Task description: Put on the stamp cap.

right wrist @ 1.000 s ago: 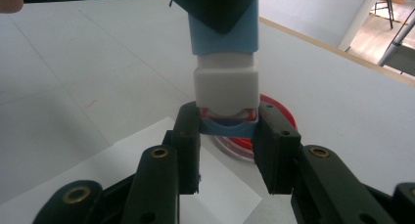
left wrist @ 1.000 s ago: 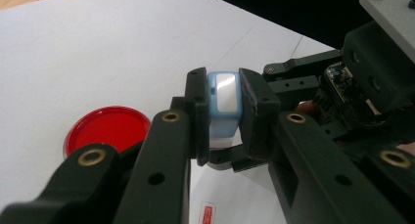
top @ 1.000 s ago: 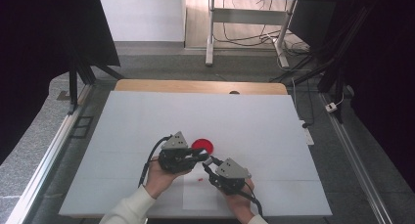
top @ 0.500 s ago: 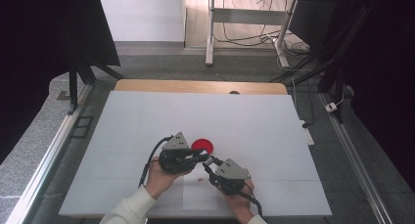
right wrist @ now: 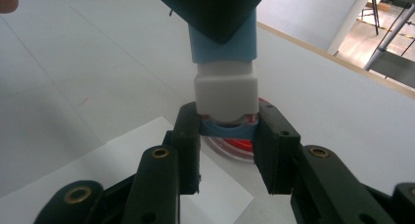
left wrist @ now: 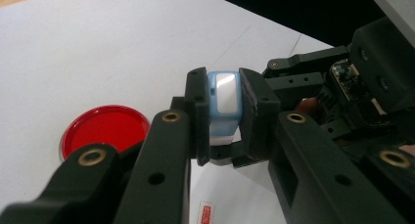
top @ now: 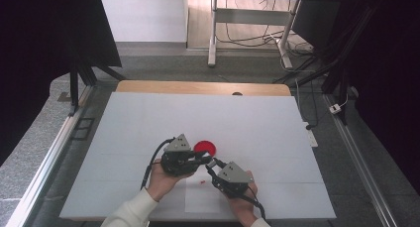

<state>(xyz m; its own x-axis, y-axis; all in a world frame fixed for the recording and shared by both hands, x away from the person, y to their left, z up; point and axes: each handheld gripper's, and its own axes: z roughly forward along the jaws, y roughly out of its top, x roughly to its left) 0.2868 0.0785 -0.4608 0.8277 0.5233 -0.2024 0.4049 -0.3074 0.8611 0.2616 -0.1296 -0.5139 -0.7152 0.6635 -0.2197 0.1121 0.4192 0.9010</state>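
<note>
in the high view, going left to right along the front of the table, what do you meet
left gripper → right gripper; the red dish lies just behind where their fingers meet, so its place in the order is unclear.

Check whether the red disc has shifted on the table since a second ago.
No. The red disc lies at the same spot on the white table, just beyond the left tool, as in the earlier high views.
</note>
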